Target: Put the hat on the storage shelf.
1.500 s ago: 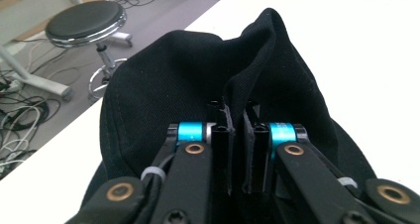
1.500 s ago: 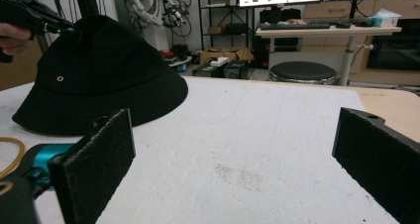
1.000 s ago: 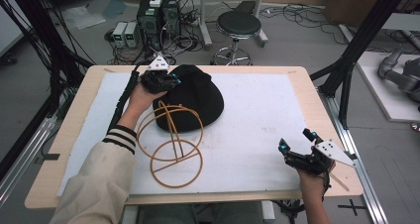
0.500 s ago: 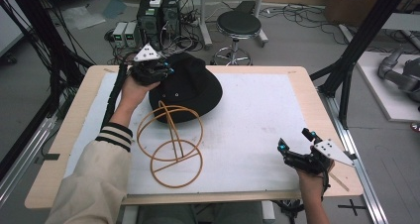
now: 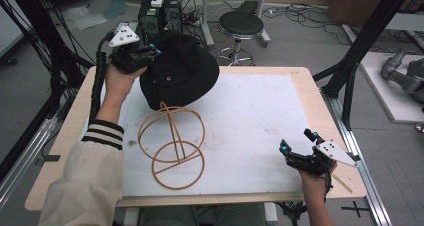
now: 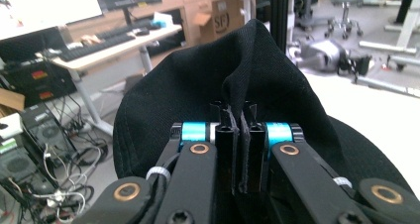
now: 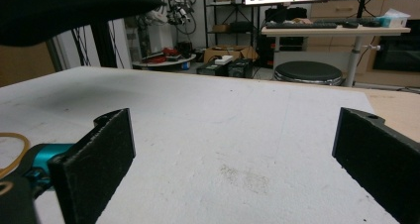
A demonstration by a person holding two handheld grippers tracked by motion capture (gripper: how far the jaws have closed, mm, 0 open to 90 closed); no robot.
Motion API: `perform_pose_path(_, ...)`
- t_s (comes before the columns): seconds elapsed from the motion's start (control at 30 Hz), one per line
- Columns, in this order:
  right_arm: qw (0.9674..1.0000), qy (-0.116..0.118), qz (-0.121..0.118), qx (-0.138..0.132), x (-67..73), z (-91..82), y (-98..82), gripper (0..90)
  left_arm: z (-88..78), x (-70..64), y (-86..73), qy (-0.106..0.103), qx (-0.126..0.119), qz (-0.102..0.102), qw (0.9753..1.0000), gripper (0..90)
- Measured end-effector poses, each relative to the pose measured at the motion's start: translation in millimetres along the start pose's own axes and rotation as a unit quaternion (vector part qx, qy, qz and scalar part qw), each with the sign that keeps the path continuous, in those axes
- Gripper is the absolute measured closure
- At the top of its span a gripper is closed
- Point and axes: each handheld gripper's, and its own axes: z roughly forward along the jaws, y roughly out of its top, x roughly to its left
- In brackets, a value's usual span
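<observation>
The left claw (image 5: 150,53) is clamped on a fold of the black hat (image 5: 180,71), its jaws pressed together with only cloth between them, as the left gripper view shows: a pinched ridge of fabric rises straight up out of the jaws (image 6: 241,135) and the rest of the black hat (image 6: 198,100) spreads away beyond it; in the high view the hat hangs in the air at the far left of the counter (image 5: 260,116), tilted, with its crown turned up and toward the far edge and its brim sloping down toward the person; the long axis of the brim runs roughly from the claw at the upper left down to the right, and the lowest part of the brim sits just above the top hoop of the wire hat stand (image 5: 172,141); whether brim and hoop touch cannot be told; the stand itself is upright on the counter, its round base ring nearest the person; the right claw (image 5: 295,148) rests low at the near right corner of the counter, well apart from hat and stand, its jaws spread wide with nothing between them; the right gripper view shows bare white counter (image 7: 223,135) between the two black pads and the hat's dark edge (image 7: 64,6) high at the upper left.
</observation>
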Motion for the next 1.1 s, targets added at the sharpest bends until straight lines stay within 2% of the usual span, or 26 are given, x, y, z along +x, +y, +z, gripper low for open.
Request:
perform_pose_path(0.13, 1.0, -0.003, 0.003, -0.001, -0.3, 0.4, 0.3, 2.4, -21.6, 3.3, 17.2, 0.012, -0.035, -0.008, 0.9993, 87.5)
perform_pose_path(0.17, 1.0, -0.003, 0.001, -0.002, -0.7, 0.4, 0.5, 2.4, -21.6, 3.3, 17.2, 0.012, -0.035, -0.008, 0.9993, 87.4)
perform_pose_path(0.23, 1.0, -0.001, 0.0, -0.003, -0.9, 0.0, 0.9, 2.4, -37.0, 4.8, 27.3, 0.018, -0.06, -0.013, 0.9979, 87.5)
perform_pose_path(0.27, 1.0, -0.001, 0.001, -0.004, -0.8, 0.0, 1.0, 2.4, -37.0, 4.8, 27.3, 0.018, -0.06, -0.013, 0.9979, 87.5)
perform_pose_path(0.33, 1.0, -0.001, 0.001, -0.005, -1.0, 0.1, 1.1, 2.4, -47.2, 5.6, 33.0, 0.022, -0.077, -0.015, 0.9967, 87.5)
perform_pose_path(0.37, 1.0, -0.001, 0.002, -0.005, -0.8, 0.1, 1.2, 2.4, -57.2, 6.3, 37.6, 0.025, -0.092, -0.019, 0.9953, 87.4)
perform_pose_path(0.4, 1.0, -0.001, 0.001, -0.005, -0.9, 0.2, 1.2, 2.4, -57.2, 6.3, 37.6, 0.025, -0.092, -0.019, 0.9953, 87.5)
perform_pose_path(0.43, 1.0, -0.001, 0.0, -0.005, -0.8, 0.3, 1.3, 2.4, -66.9, 6.7, 41.9, 0.027, -0.104, -0.023, 0.9939, 87.5)
perform_pose_path(0.57, 1.0, 0.0, 0.002, -0.004, -0.3, 0.9, 1.5, 2.4, -85.4, 7.4, 51.4, 0.03, -0.123, -0.023, 0.9916, 87.5)
perform_pose_path(0.6, 1.0, 0.001, 0.0, -0.004, -0.7, 1.2, 1.5, 2.4, -85.4, 7.4, 51.4, 0.03, -0.123, -0.023, 0.9916, 87.5)
perform_pose_path(0.63, 1.0, -0.001, 0.0, -0.003, -0.6, 1.4, 1.5, 2.4, -94.0, 7.2, 57.1, 0.032, -0.132, -0.026, 0.9904, 87.5)
perform_pose_path(0.67, 1.0, -0.001, 0.001, -0.003, -0.6, 1.5, 1.5, 2.4, -98.1, 6.5, 59.9, 0.032, -0.139, -0.03, 0.9894, 87.5)
perform_pose_path(0.73, 1.0, -0.002, 0.001, -0.004, -0.8, 1.7, 1.6, 2.4, -103.2, 6.4, 62.6, 0.031, -0.14, -0.027, 0.9893, 87.5)
perform_pose_path(0.77, 1.0, -0.002, -0.001, -0.005, -1.1, 1.6, 2.0, 2.4, -113.1, 4.9, 67.2, 0.026, -0.148, -0.029, 0.9882, 87.5)
perform_pose_path(0.8, 1.0, -0.002, -0.001, -0.005, -1.1, 1.7, 2.0, 2.4, -113.1, 4.9, 67.2, 0.026, -0.148, -0.029, 0.9882, 87.5)
perform_pose_path(0.83, 1.0, -0.002, -0.001, -0.005, -1.3, 1.7, 2.0, 2.4, -123.1, 1.7, 70.9, 0.019, -0.159, -0.032, 0.9866, 87.5)
perform_pose_path(0.87, 1.0, -0.001, -0.001, -0.004, -1.3, 1.8, 2.0, 2.4, -128.3, -0.3, 72.5, 0.017, -0.163, -0.031, 0.986, 87.4)
perform_pose_path(0.9, 1.0, -0.002, -0.001, -0.004, -1.5, 2.2, 2.0, 2.4, -128.3, -0.3, 72.5, 0.017, -0.163, -0.031, 0.986, 87.5)
perform_pose_path(0.93, 1.0, -0.002, -0.001, -0.004, -1.5, 2.2, 2.0, 2.4, -133.6, -2.9, 73.7, 0.013, -0.167, -0.032, 0.9853, 87.5)
perform_pose_path(0.97, 1.0, -0.002, -0.002, -0.005, -1.5, 2.9, 2.0, 2.4, -143.4, -8.8, 75.5, 0.005, -0.178, -0.032, 0.9835, 87.5)
perform_pose_path(1.1, 1.0, -0.001, 0.0, -0.006, -1.0, 2.9, 2.6, 2.4, -161.0, -23.3, 76.0, -0.007, -0.188, -0.021, 0.9818, 87.4)
